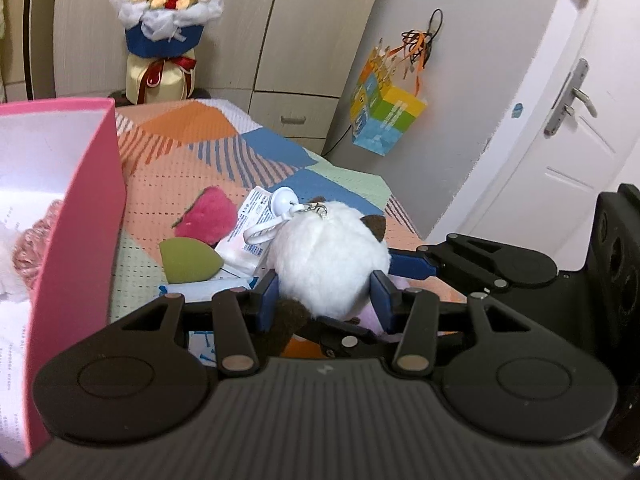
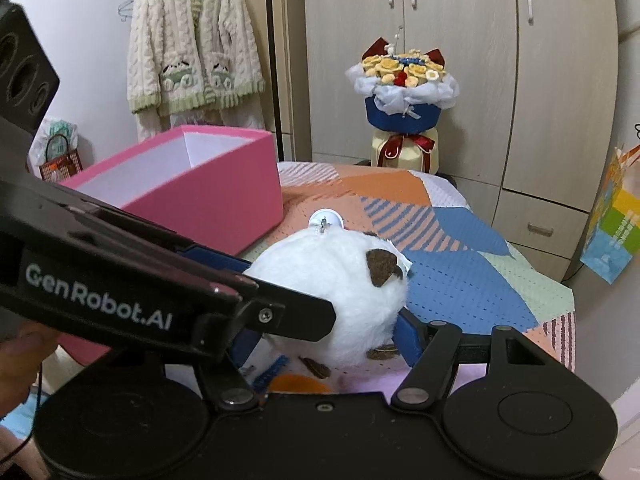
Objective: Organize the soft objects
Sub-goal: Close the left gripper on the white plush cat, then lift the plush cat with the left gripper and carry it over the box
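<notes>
Both grippers close on one white plush toy point(image 1: 332, 260) above the patterned bedspread point(image 1: 192, 152): the left gripper point(image 1: 326, 292) pinches its lower body between blue pads, while the right gripper point(image 2: 332, 332) squeezes it from the other side, likely to steady the floppy thing for lifting. The open pink box point(image 2: 208, 196), which looks like the destination, stands just to the left with its rim clear above. A pink plush point(image 1: 206, 216), a green sponge point(image 1: 188, 260) and a packet point(image 1: 252, 232) crowd the gap between toy and box.
</notes>
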